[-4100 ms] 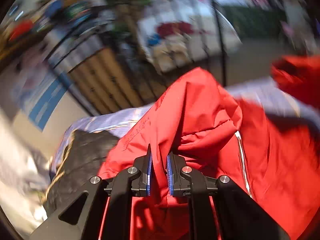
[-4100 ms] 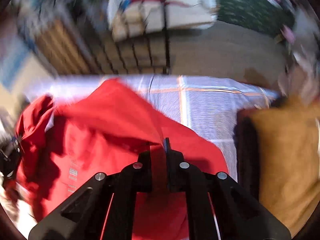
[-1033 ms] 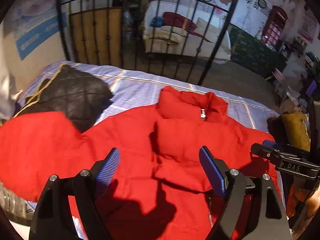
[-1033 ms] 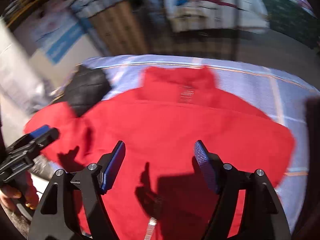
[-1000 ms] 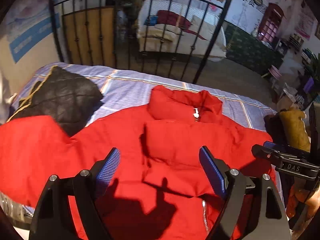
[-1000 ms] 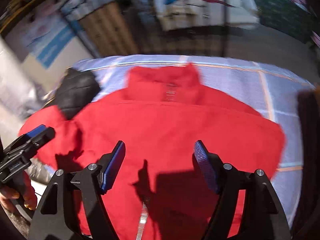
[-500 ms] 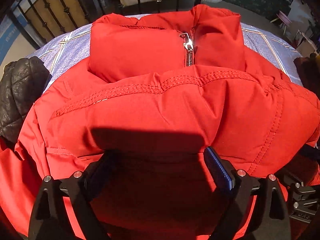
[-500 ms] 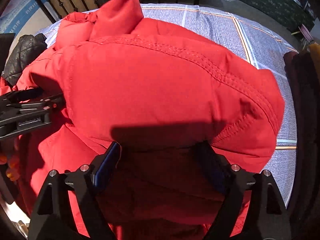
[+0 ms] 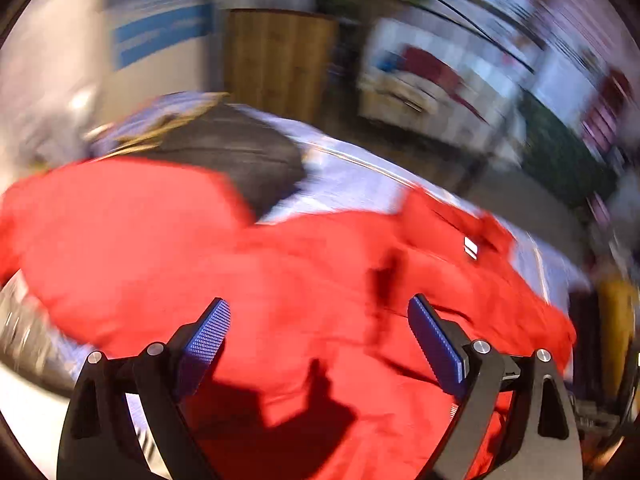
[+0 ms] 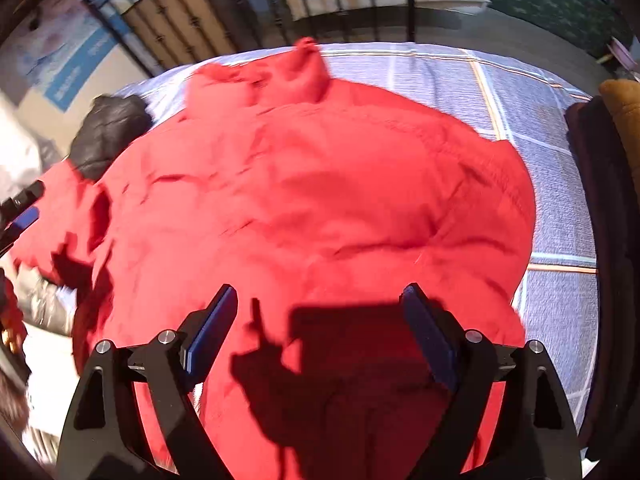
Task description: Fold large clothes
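A large red puffer jacket (image 10: 320, 184) lies spread on the checked lilac bedsheet (image 10: 560, 208), collar (image 10: 276, 76) at the far side. It also shows, blurred, in the left wrist view (image 9: 280, 264), with one sleeve (image 9: 100, 216) stretching left. My right gripper (image 10: 320, 328) is open and empty, above the jacket's near part. My left gripper (image 9: 318, 334) is open and empty, above the jacket's left half. The left gripper's blue pad (image 10: 24, 216) shows at the left edge of the right wrist view.
A black quilted garment (image 10: 108, 132) lies at the far left of the bed, also in the left wrist view (image 9: 240, 156). A dark and mustard-yellow garment pile (image 10: 616, 160) lies at the right edge. A black iron bed rail (image 10: 360, 4) stands behind.
Both grippers have pulled back and up from the jacket's shoulder fold. The left gripper has swung left, its view blurred. Both stay open; 4 s ago both were shut on the jacket.
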Available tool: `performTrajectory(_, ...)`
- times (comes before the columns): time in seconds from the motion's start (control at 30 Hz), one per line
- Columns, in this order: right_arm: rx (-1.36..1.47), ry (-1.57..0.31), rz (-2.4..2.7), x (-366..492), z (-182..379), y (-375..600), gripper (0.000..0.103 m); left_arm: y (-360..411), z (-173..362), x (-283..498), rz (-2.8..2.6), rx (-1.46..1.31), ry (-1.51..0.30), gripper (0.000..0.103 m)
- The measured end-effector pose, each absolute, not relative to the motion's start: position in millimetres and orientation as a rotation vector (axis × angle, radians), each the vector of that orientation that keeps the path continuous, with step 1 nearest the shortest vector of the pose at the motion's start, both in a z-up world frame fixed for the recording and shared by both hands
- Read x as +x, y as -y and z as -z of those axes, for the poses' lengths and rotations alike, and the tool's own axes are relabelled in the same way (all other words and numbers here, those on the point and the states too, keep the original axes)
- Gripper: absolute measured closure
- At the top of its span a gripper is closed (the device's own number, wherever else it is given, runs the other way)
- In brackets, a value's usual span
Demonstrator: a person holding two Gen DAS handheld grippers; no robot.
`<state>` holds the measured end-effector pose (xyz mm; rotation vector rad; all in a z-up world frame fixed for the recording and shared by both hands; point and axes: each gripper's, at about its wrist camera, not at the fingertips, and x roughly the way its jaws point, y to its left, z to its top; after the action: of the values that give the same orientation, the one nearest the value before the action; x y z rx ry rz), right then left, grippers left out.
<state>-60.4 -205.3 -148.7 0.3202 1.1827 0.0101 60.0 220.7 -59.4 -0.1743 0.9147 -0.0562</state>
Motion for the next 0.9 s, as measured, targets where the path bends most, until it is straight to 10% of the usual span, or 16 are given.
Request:
performTrajectory(0.33, 0.208, -1.155, -0.174, -42.8, 113.4, 146.9, 0.019, -487.0, 51.3, 18.4, -0.513, -0.728, -0.71, 0.017)
performTrajectory(0.57, 0.169, -1.146, -0.228, -41.5, 105.4, 123.7, 0.019, -510.8, 91.8, 48.5, -0.404, -0.914, -0.792, 0.018)
performTrajectory(0.67, 0.18, -1.14, -0.213, -45.5, 104.5, 130.3, 0.019, -508.3, 97.9, 58.9, -0.389, -0.891, -0.797, 0.033)
performTrajectory(0.8, 0.217, -1.125, -0.178, -52.9, 102.6, 147.9, 0.019, -495.1, 77.7, 67.6, -0.32, -0.833, -0.79, 0.084)
performTrajectory(0.9, 0.252, -1.105, -0.152, -59.4, 99.8, 165.8, 0.025, -465.2, 36.8, 72.8, -0.27, -0.676, -0.763, 0.093)
